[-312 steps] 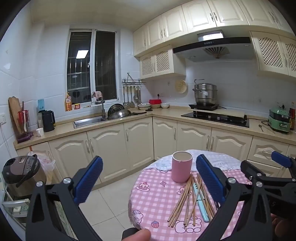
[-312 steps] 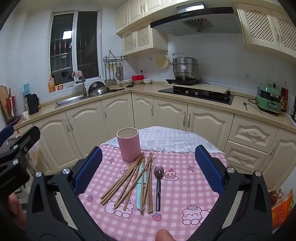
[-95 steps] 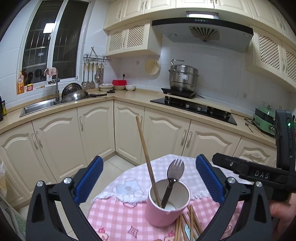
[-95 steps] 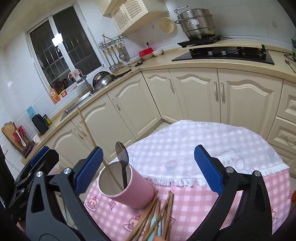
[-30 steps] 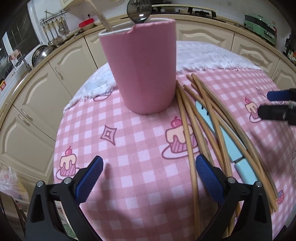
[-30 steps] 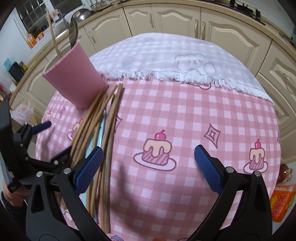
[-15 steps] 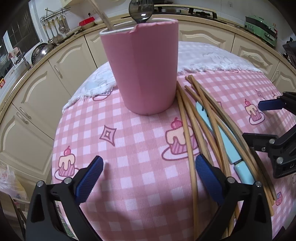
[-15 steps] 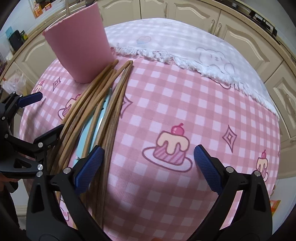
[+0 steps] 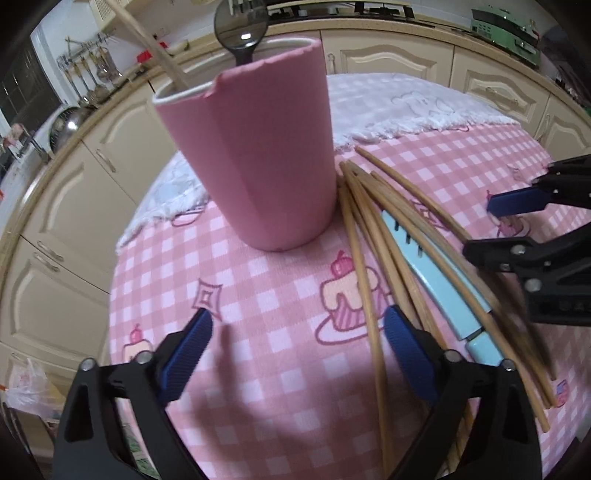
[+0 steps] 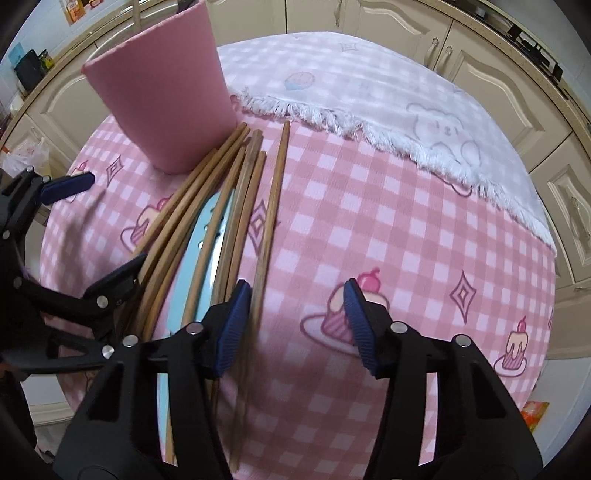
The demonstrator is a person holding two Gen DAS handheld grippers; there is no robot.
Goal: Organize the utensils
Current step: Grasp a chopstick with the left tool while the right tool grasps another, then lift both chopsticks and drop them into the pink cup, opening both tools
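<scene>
**Q:** Left wrist view first: what is seen?

**A:** A pink cup (image 9: 258, 155) is stood upright on the desk (image 9: 258, 387), at twelve o'clock from the left claw (image 9: 297, 345). A fork (image 9: 241, 27) and one chopstick (image 9: 147, 37) are held in it. Loose chopsticks (image 9: 364, 266) and a pale blue utensil (image 9: 432, 280) are laid from the cup's foot toward five o'clock. The left claw's jaws have just been closing a little, yet they are kept wide apart with only checked cloth between them; nothing is gripped. Its right finger is seen close over the nearest stick; contact cannot be told.

**Q:** And the right wrist view?

**A:** The cup (image 10: 162, 96) is found at eleven o'clock. The chopsticks (image 10: 207, 206) are fanned from its base toward seven o'clock, with the blue utensil (image 10: 192, 251) among them. One stick (image 10: 271, 206) is set slightly apart at the bundle's right edge. The right claw (image 10: 295, 326) has just been closing; its jaws are half drawn in and not yet clamped. That outer stick is passed just inside the left pad; whether it is touched cannot be told. The left claw (image 10: 99, 225) is seen at nine o'clock.
</scene>
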